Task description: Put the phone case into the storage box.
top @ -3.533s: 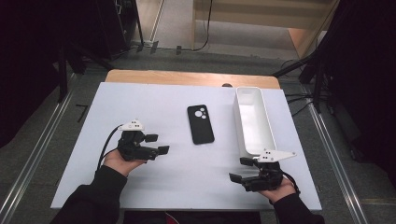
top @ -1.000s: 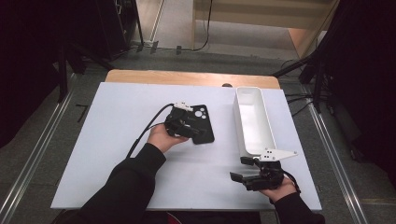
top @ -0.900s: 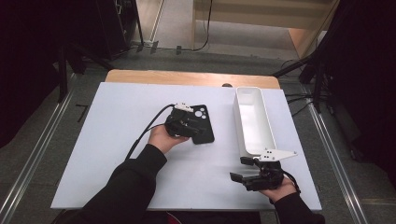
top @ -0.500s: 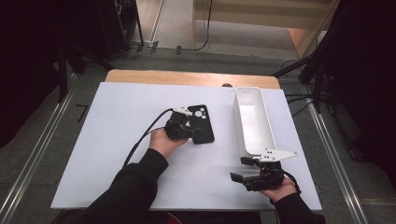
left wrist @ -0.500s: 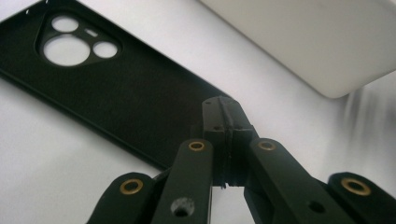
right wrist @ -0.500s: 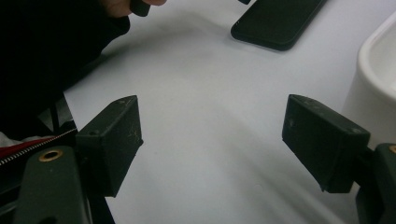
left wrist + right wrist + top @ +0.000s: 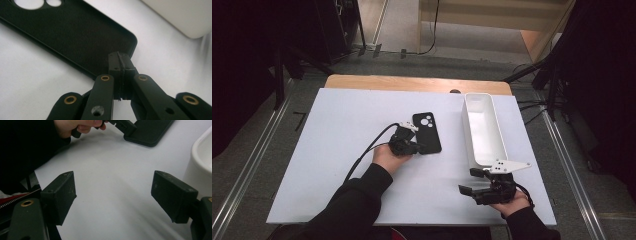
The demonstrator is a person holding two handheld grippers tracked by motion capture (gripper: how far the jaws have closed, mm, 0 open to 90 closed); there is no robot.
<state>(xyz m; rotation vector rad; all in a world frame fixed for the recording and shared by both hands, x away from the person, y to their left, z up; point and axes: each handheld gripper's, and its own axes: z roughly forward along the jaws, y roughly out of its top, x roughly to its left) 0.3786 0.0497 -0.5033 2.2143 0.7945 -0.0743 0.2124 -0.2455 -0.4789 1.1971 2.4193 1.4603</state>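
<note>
Covering most of the bench, the white table [image 7: 337,165] carries a long white bin [image 7: 482,129] at about two o'clock. Left of the bin, near centre, lies the black phone case [image 7: 427,132]. The left gripper [image 7: 410,145] pinches the case's near edge at seven o'clock, jaws pressed together. The right gripper [image 7: 469,186] rests at five o'clock, jaws wide apart.

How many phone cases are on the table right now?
1. The black phone case lies flat mid-table, left of the white bin, with the left gripper closed at its near edge. Nothing shows inside the bin.
</note>
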